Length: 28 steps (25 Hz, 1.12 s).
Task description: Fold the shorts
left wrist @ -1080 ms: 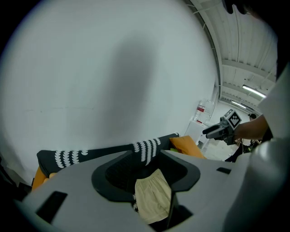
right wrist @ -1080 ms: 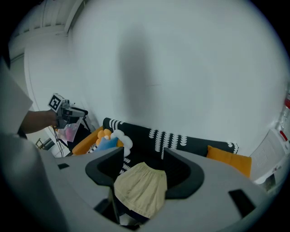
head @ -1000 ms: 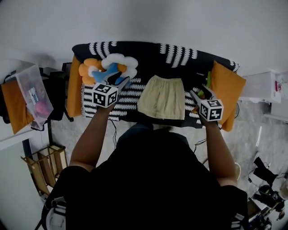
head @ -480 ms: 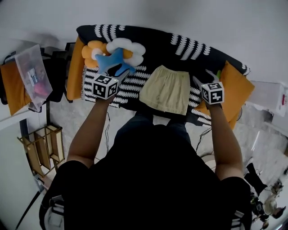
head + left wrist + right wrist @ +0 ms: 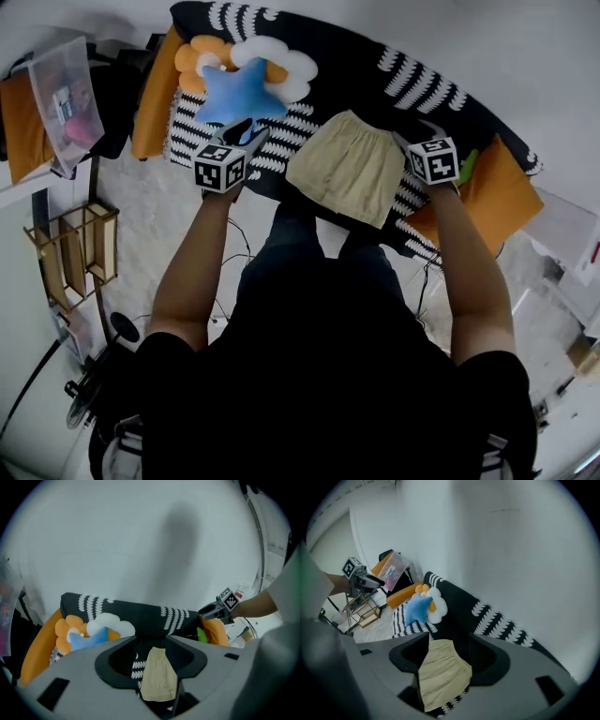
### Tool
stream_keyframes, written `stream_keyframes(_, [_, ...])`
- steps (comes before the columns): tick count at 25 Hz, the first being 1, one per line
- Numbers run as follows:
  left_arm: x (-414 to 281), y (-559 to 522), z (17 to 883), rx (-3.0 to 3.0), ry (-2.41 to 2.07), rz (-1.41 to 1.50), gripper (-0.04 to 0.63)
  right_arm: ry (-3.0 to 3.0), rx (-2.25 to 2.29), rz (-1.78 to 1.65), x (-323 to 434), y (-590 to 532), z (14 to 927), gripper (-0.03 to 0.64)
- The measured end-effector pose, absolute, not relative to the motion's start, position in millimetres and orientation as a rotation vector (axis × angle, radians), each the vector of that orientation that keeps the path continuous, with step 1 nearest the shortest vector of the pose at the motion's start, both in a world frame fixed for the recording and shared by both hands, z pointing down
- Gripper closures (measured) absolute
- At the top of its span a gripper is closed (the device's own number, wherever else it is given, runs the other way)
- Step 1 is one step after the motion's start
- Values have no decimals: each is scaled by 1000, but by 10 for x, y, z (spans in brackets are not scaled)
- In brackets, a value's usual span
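Observation:
The pale yellow shorts (image 5: 345,169) lie spread flat on the seat of a black sofa (image 5: 347,70) with white patterning. The waistband points toward the backrest. My left gripper (image 5: 250,132) hovers left of the shorts, in front of a blue star pillow (image 5: 234,94), open and empty. My right gripper (image 5: 418,142) hangs at the shorts' right edge, also open and empty. In the left gripper view the shorts (image 5: 157,677) show well beyond the open gripper (image 5: 151,654), as they (image 5: 440,674) do beyond the open gripper (image 5: 443,656) in the right gripper view.
A white cloud pillow (image 5: 286,70) and an orange flower pillow (image 5: 202,54) sit behind the star. Orange cushions lie at the sofa's left end (image 5: 155,94) and right end (image 5: 487,192), a green thing (image 5: 467,165) by the right one. A clear plastic box (image 5: 61,103) and wooden rack (image 5: 75,258) stand left.
Both grippers have sunk toward the sofa seat. The right one has come in to the shorts' right edge. The head camera has tilted, so the sofa sits higher and more slanted.

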<state>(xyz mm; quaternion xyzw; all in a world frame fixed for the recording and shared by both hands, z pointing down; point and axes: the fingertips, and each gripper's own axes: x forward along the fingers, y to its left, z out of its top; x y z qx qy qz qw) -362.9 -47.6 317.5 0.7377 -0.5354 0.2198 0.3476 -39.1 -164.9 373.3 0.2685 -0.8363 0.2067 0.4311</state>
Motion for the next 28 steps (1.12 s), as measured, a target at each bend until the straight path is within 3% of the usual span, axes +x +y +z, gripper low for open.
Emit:
stream_keyframes(9, [-3816,-243,4020,1777,-1412,558,388,-2002,550,488,-743,-1778,4581,397])
stream_keyframes(28, [-3708,440,6158,1680,-1202,608,373,-1864,303,432,-1471,-1839,6643,370])
